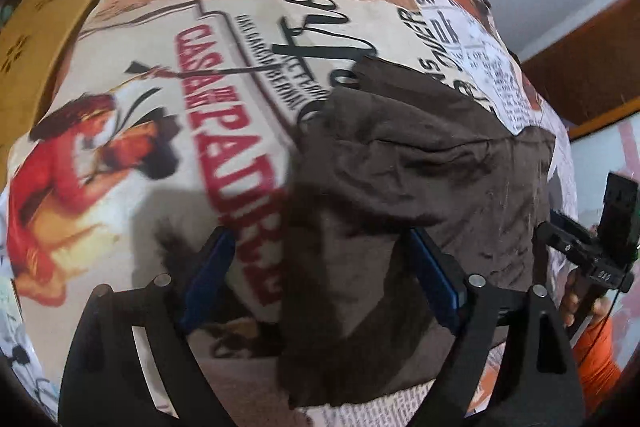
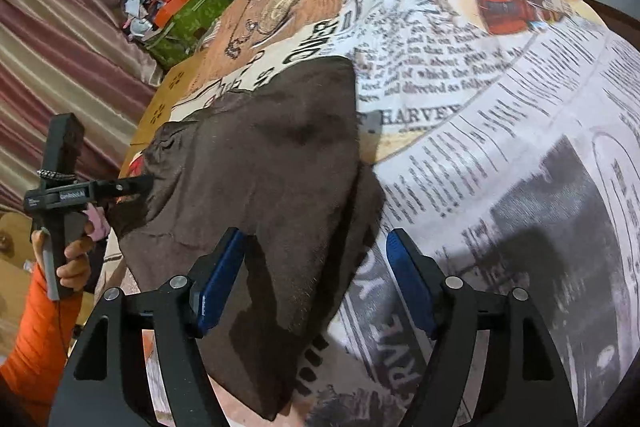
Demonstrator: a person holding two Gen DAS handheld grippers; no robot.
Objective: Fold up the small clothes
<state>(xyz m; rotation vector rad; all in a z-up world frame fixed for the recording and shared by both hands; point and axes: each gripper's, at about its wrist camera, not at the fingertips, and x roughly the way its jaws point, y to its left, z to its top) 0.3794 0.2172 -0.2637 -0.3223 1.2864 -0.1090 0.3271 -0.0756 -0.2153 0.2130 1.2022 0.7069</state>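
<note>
A small dark brown garment lies rumpled on a table covered with a printed cloth. My left gripper is open, its blue pads spread over the garment's near left edge. In the right wrist view the same garment lies left of centre, and my right gripper is open with its pads astride the garment's near right edge. The left gripper's body shows in the right wrist view at the garment's far left edge; the right gripper's body shows in the left wrist view.
The table cloth carries newspaper and poster prints. A cardboard box stands at the table's left. A green box with clutter and a striped curtain are beyond the table. An orange sleeve shows on the person's arm.
</note>
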